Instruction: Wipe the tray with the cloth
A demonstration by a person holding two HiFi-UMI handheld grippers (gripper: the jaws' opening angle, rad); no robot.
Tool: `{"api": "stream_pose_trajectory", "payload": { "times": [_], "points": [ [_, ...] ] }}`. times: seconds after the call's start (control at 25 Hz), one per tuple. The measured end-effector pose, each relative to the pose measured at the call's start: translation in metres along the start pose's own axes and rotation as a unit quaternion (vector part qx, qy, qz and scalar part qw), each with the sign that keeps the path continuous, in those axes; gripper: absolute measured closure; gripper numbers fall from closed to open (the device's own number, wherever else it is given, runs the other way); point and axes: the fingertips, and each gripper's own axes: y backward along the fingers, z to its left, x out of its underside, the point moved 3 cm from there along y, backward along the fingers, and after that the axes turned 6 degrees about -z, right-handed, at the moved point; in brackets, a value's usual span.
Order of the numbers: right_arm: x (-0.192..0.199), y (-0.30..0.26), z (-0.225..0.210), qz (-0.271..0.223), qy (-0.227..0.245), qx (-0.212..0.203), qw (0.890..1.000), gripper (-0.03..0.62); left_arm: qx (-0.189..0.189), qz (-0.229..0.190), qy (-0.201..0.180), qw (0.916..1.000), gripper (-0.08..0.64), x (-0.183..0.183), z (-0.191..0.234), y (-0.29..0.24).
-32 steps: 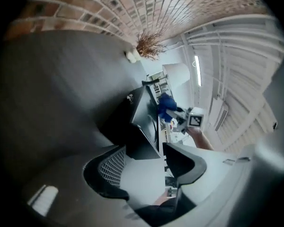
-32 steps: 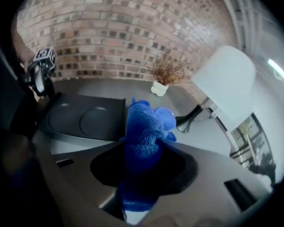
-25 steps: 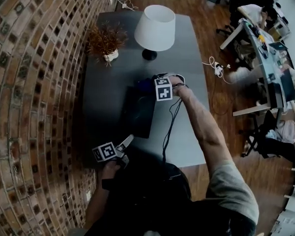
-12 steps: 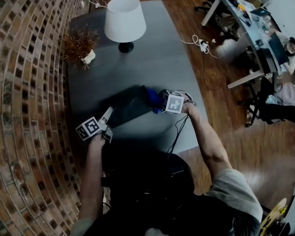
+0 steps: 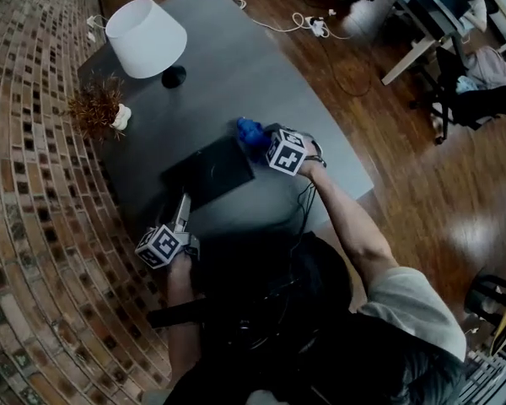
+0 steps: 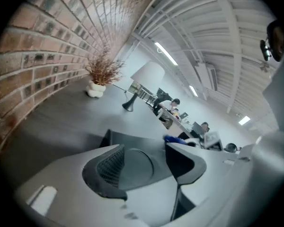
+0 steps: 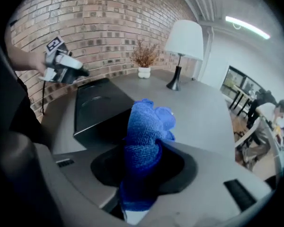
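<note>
The black tray (image 5: 207,174) lies on the grey table (image 5: 236,66); a round recess shows in the tray (image 7: 98,105). My right gripper (image 5: 263,138) is shut on the blue cloth (image 5: 250,131), just off the tray's right corner. The bunched cloth (image 7: 144,131) stands up between that gripper's (image 7: 142,162) jaws. My left gripper (image 5: 184,204) hovers at the tray's near left corner. Its jaws have just been closing and stand open, with nothing pinched; the tray (image 6: 132,141) shows beyond the left gripper (image 6: 142,161). The left gripper (image 7: 80,72) also shows above the tray's far corner in the right gripper view.
A white-shaded lamp (image 5: 146,28) and a small dried plant in a white pot (image 5: 97,108) stand at the table's far left by the brick wall (image 5: 25,184). Cables (image 5: 308,25) lie on the wood floor, with desks and people beyond.
My right gripper has carried the cloth from over the tray to just past its right corner. The left gripper has risen from the table's front edge to the tray's near corner.
</note>
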Motion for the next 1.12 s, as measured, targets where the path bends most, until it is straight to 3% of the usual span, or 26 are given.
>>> {"api": "stream_pose_trajectory", "payload": {
  "times": [0.12,0.28,0.52,0.64,0.8,0.88,1.0,1.12],
  "points": [
    [-0.035,-0.009,-0.023,-0.024,0.071,-0.013,0.997,0.439,0.030,0.042,0.003,0.9986,0.310,0.039,-0.026,0.003],
    [-0.046,-0.017,-0.002,-0.005,0.185,-0.080,0.980,0.439,0.041,0.060,0.027,0.9970,0.312,0.061,-0.031,-0.014],
    [-0.008,0.010,0.056,-0.003,0.168,-0.111,0.979,0.439,0.037,0.058,0.023,0.9974,0.311,0.054,-0.029,-0.029],
    [0.019,0.028,0.098,0.021,0.184,-0.125,0.975,0.439,0.031,0.053,0.016,0.9980,0.312,0.054,-0.031,-0.029],
    [0.045,0.048,0.129,0.036,0.190,-0.174,0.966,0.439,0.032,0.054,0.015,0.9979,0.312,0.054,-0.034,-0.031],
    [0.041,0.044,0.101,0.035,0.165,-0.137,0.976,0.439,0.031,0.055,0.013,0.9979,0.312,0.054,-0.033,-0.031],
    [0.016,0.021,0.019,0.043,0.130,-0.027,0.990,0.439,0.033,0.052,0.012,0.9980,0.312,0.053,-0.034,-0.032],
    [-0.013,-0.014,-0.029,0.034,0.106,-0.004,0.994,0.437,0.033,0.047,0.024,0.9980,0.312,0.054,-0.034,-0.030]
  ]
}}
